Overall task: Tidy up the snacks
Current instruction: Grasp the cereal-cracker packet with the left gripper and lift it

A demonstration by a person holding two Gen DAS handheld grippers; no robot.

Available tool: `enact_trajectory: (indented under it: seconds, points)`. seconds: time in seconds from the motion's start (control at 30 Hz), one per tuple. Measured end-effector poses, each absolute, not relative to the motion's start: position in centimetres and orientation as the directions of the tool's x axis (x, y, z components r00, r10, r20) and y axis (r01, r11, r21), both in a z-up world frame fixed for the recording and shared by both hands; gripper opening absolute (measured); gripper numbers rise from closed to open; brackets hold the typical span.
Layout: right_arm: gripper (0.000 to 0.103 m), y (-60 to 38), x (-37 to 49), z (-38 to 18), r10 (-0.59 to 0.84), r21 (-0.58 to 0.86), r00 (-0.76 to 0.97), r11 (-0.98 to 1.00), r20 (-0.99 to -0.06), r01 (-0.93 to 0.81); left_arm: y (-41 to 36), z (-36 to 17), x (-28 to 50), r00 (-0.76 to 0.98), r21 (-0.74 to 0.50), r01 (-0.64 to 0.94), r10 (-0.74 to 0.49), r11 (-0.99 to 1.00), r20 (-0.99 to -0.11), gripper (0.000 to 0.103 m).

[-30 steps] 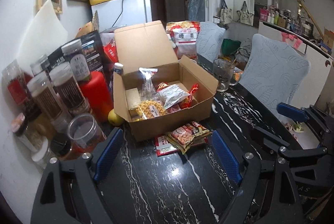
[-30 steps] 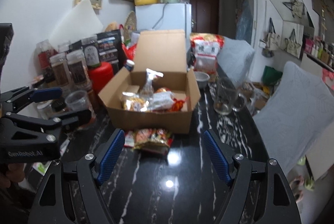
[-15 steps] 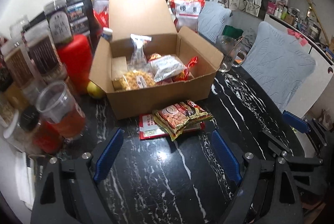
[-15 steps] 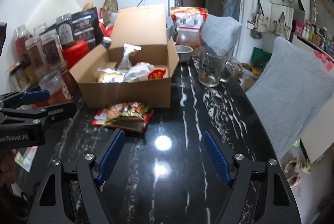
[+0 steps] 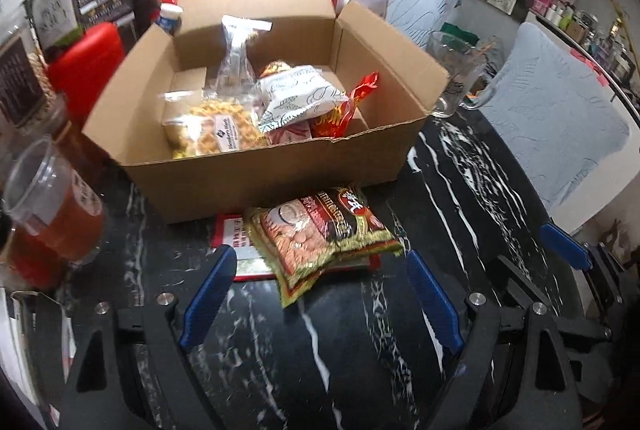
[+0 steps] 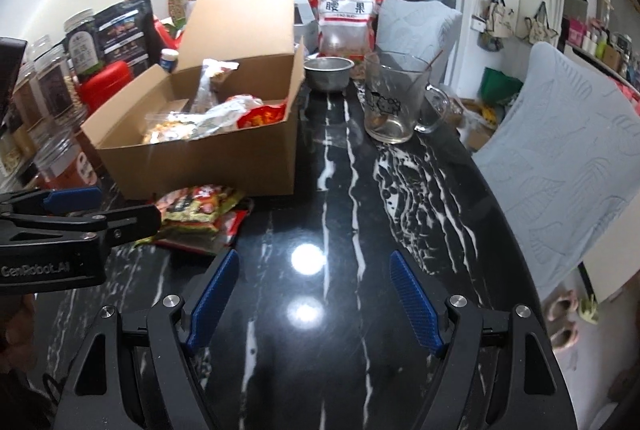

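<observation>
Both grippers lowered toward snack packet (image 5: 324, 230), left gripper (image 5: 316, 286) tilted down, released, right gripper (image 6: 314, 290) released

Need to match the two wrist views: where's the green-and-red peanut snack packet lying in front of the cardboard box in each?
Left wrist: green-and-red peanut snack packet at centre, on the black marble table just before the box's front wall, between the left gripper's blue fingers.
Right wrist: same packet at left of centre, below the box's front wall, beside the left gripper seen from the side.
Shared landmark: open brown cardboard box.
</observation>
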State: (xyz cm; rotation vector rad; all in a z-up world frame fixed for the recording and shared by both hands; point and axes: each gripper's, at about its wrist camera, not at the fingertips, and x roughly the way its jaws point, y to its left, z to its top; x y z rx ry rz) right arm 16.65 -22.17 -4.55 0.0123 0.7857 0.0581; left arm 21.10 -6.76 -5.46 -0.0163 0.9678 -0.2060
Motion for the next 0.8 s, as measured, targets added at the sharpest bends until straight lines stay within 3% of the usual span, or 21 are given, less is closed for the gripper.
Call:
enact_trajectory:
  seconds: [0.7, 0.8]
  points:
    - [0.078, -22.5, 19.6, -6.9, 0.106, 0.065, 0.658, 0.994, -0.746, -0.086, -6.7, -10.7, 26.0, 0.422, -0.179, 0.019, -0.17, 0.984, -0.89, 0.088]
    - [0.078, -22.9, 19.5, -7.0, 0.113, 0.082, 0.655, 0.994, -0.747, -0.078, -6.8, -11.1, 25.9, 0.415, -0.166, 0.012, -0.156, 0.986, -0.896, 0.092]
